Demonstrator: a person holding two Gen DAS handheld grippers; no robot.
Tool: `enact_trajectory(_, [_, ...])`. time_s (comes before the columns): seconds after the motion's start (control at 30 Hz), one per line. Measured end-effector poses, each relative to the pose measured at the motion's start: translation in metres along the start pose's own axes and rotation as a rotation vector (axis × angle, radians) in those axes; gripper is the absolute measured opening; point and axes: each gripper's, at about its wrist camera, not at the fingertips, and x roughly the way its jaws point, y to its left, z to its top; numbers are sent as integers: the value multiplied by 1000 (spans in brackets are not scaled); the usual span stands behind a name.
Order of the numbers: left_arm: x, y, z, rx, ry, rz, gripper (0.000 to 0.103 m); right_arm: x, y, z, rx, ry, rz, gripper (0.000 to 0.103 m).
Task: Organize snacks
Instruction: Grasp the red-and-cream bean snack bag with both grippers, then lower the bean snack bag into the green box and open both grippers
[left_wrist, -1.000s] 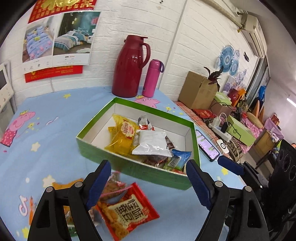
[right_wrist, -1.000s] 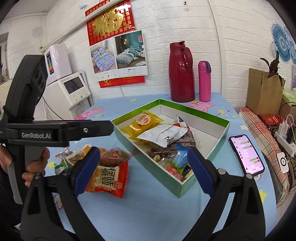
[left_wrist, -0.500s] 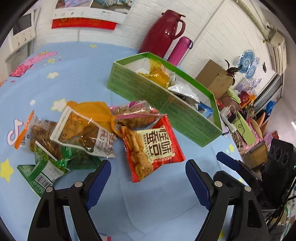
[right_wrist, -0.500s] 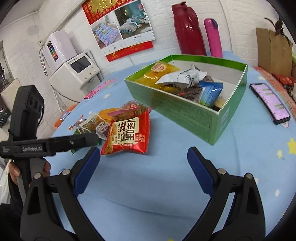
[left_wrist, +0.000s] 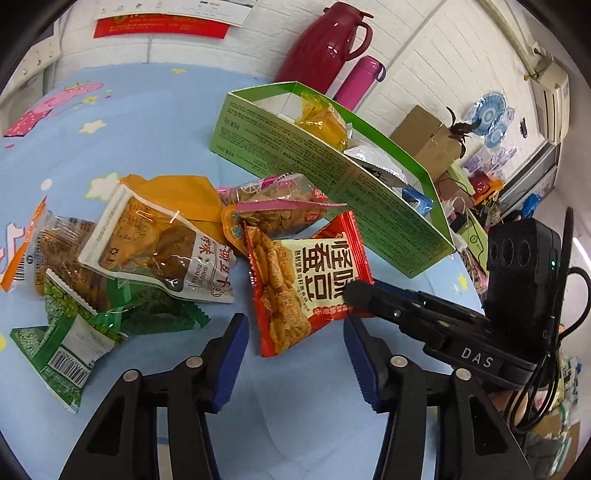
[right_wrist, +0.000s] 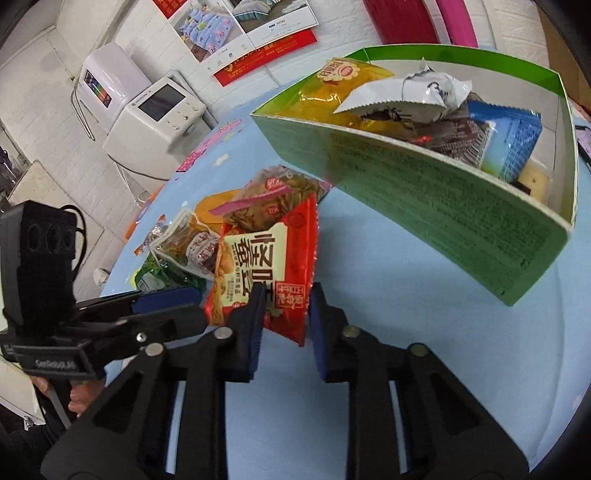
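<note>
Blue tablecloth (left_wrist: 110, 92), red snack packet (right_wrist: 273, 266) between right tool (right_wrist: 284, 310)

Left gripper (left_wrist: 295, 345) low, jaws apart — right gripper (right_wrist: 284, 301) low, jaws narrowed.

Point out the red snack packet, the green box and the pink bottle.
red snack packet (left_wrist: 314, 273), left wrist view, on its printed front.
green box (right_wrist: 443, 218), right wrist view, on its near outer wall.
pink bottle (left_wrist: 360, 83), left wrist view, on its body.
</note>
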Motion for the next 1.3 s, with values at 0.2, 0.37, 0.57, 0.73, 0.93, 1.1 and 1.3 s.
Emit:
enact_trajectory(0.2, [12, -2, 4, -4, 9, 1, 50, -18, 3, -14, -27, -10, -34, 12])
enact_trajectory(0.37, [12, 3, 9, -19, 0, 12, 50, -21, 4, -9, -24, -37, -47, 37])
enact_trajectory(0.57, [21, 7, 11, -10, 16, 2, 50, -7, 2, -1, -21, -19, -49, 48])
enact_trajectory(0.73, [26, 5, 12, 14, 22, 7, 32, 6, -3, 0, 11, 8, 4, 29])
enact_trajectory(0.93, [9, -7, 5, 24, -3, -11, 23, -13, 16, -6, -46, -25, -46, 28])
enact_trajectory(1.1, [-17, -33, 13, 85, -57, -32, 23, -46, 25, -2, -64, -105, -46, 28])
enact_trajectory(1.3, [-32, -67, 42, 154, -113, -63, 23, -81, 28, 14, -76, -213, -75, 28])
